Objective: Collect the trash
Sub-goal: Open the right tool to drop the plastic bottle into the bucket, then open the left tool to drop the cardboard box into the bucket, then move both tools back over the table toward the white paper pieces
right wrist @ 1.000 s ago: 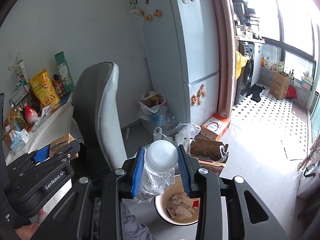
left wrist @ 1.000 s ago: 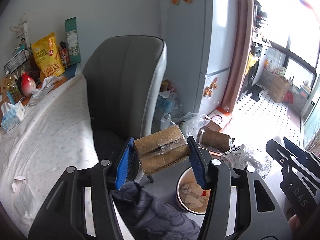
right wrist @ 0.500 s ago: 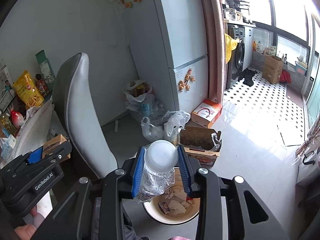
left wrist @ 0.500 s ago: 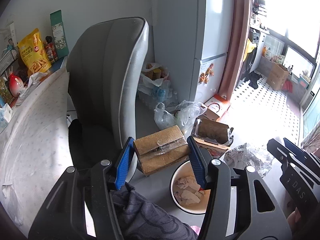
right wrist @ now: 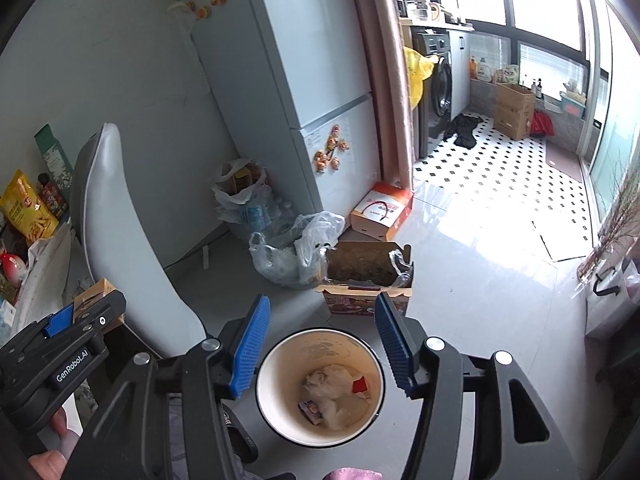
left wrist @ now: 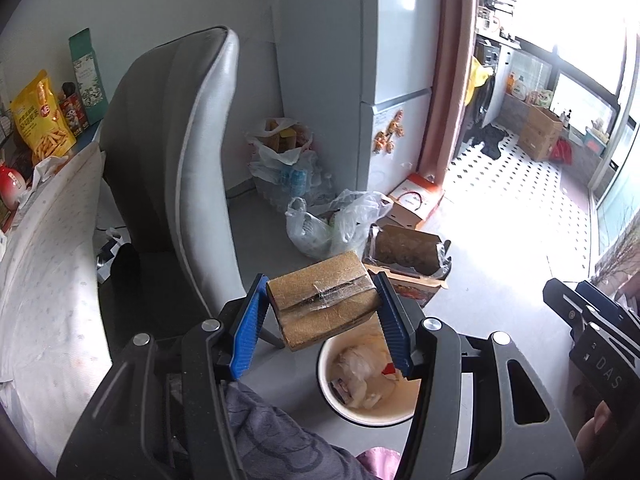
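A tall pale fridge [right wrist: 304, 80] with a smooth, flat front stands against the wall. Beside it is a grey padded chair [left wrist: 176, 152] with a curved back and a light rim. On the floor [right wrist: 460, 280] near the fridge lie crumpled clear plastic bags [right wrist: 296, 252] and an open cardboard carton [right wrist: 368, 276] lined with dark plastic.

Below both grippers stands the bin [right wrist: 320, 384], a round cream pail with a dark rim. It holds crumpled white paper and small wrappers.

The left gripper [left wrist: 320, 316] has its jaws clenched on a box [left wrist: 324, 304]. The box is a rectangular block of brown, rough-fibred cardboard, sealed along a centre seam with creased clear tape. It hangs tilted, just above the near-left edge of the bin.

The right gripper [right wrist: 320, 344] has its jaws released and spread wide, with nothing between the ribbed blue pads [right wrist: 250, 344]. It hangs directly over the mouth of the bin.
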The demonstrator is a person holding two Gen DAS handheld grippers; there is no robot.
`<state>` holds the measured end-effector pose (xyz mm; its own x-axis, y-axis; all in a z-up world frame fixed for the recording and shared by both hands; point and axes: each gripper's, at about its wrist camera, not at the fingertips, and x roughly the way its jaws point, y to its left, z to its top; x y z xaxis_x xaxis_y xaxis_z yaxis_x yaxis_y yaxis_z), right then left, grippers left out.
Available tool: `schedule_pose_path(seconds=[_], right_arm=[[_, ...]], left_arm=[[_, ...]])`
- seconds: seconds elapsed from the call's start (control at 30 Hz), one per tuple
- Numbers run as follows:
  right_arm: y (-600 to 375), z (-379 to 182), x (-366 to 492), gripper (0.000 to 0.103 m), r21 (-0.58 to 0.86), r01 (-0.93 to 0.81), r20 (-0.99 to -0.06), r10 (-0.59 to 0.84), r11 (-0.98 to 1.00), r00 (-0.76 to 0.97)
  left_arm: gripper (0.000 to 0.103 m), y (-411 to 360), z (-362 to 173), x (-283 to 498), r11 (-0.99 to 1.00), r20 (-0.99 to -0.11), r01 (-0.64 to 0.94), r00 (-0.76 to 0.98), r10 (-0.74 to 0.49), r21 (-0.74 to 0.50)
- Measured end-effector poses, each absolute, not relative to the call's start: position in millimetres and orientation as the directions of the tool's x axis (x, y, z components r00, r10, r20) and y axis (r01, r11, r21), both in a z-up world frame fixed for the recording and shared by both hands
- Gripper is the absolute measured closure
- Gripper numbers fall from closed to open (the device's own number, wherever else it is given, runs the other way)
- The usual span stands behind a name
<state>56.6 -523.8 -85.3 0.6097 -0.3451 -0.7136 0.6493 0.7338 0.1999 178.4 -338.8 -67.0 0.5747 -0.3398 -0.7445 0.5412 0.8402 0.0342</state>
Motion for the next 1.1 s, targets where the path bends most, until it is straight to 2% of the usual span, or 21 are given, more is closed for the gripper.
schedule_pose_path(seconds=[0.43,0.5,0.53,0.57,0.87,0.97,1.03,1.1], right_arm=[[-555,-84,10,0.048,0.189,0.732,-0.709,-0.424,0.655,0.563],[-558,-84,6,0.048,0.193,0.736,-0.71,-0.426,0.649,0.561],[-559,-84,5,0.048,0.195,0.737,-0.71,-0.425,0.648,0.562],[-559,-84,4,0.048,0.196,0.737,-0.709,-0.425,0.647,0.562],[-550,-77,9,0.032,0.217,0.703,-0.692,-0.402,0.677,0.6],[-541,-74,15,0.025,0.229,0.68,-0.682,-0.384,0.696,0.623],[-534,-71,19,0.014,0.237,0.662,-0.669,-0.374,0.711,0.642],[-528,-69,22,0.01,0.249,0.65,-0.659,-0.366,0.718,0.657]], left_arm=[[0.048,-389,-76,151,0.76,-0.778,0.65,0.474,-0.412,-0.007],[0.042,-392,-77,150,0.752,-0.785,0.658,0.452,-0.422,-0.026],[0.031,-391,-76,149,0.751,-0.784,0.659,0.452,-0.426,-0.028],[0.026,-389,-75,149,0.754,-0.779,0.657,0.46,-0.427,-0.026],[0.013,-359,-57,158,0.805,-0.75,0.594,0.531,-0.395,-0.002],[0.01,-339,-52,163,0.838,-0.739,0.546,0.566,-0.365,0.004],[0.01,-327,-50,164,0.854,-0.735,0.521,0.582,-0.347,0.009],[0.01,-316,-46,167,0.867,-0.732,0.498,0.595,-0.331,0.013]])
